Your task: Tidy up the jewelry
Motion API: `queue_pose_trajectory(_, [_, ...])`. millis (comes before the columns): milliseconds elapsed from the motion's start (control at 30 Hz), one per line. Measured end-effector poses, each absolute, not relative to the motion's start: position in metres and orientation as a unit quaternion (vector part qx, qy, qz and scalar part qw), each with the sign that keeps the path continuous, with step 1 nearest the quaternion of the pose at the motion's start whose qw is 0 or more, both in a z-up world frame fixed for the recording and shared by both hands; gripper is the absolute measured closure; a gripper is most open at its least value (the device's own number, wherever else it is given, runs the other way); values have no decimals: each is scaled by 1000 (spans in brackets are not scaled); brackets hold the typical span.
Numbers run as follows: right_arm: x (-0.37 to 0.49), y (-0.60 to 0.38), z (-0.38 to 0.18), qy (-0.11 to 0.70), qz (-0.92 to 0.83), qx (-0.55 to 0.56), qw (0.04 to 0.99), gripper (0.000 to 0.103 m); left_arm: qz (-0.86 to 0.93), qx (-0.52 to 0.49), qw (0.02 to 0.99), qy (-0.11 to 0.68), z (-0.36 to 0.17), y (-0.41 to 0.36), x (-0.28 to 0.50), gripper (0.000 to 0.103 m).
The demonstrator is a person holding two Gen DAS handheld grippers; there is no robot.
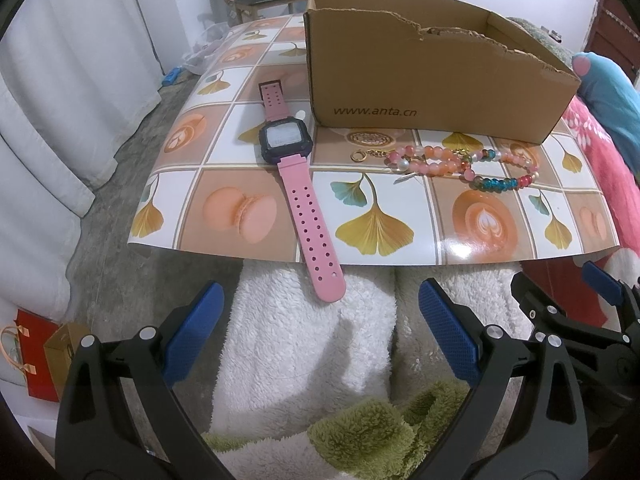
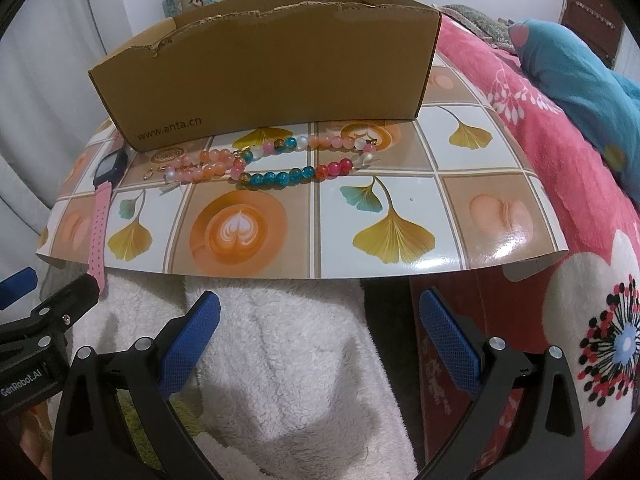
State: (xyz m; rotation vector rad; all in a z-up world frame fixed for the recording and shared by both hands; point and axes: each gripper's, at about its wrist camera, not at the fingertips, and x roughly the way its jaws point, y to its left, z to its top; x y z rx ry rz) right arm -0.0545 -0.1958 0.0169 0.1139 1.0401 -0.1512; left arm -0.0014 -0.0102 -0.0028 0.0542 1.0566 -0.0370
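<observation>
a glossy tabletop (image 1: 472, 240) printed with ginkgo leaves and coffee cups fills the middle of both views, with a bed in a red floral blanket (image 2: 560, 168) on the right and bare floor on the left. at the far side stands an open cardboard box (image 1: 420, 80) with a torn near wall. a pink watch (image 1: 286, 140) lies left of the box, its near strap hanging past the tabletop's near edge. just right of it, in front of the box, lie beaded bracelets (image 2: 280, 160) and a small gold ring clasp (image 1: 357, 156). the left gripper (image 1: 320, 328) and right gripper (image 2: 320, 328) hover short of the near edge, fingers spread wide, holding nothing.

the overhanging strap looks the likeliest trouble: a nudge from below could tip the watch off. the bead strands overlap, so lifting one may drag another. the shiny surface likely lets beads slide. there is open room on the near right; the box wall closes off the far side.
</observation>
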Motion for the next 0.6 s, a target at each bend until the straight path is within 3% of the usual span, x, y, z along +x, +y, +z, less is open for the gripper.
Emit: queue_pose_trajectory(600, [-55,-193,16,497,-72,52,863,6,-18,26,863,504,-3,-10,-2,8])
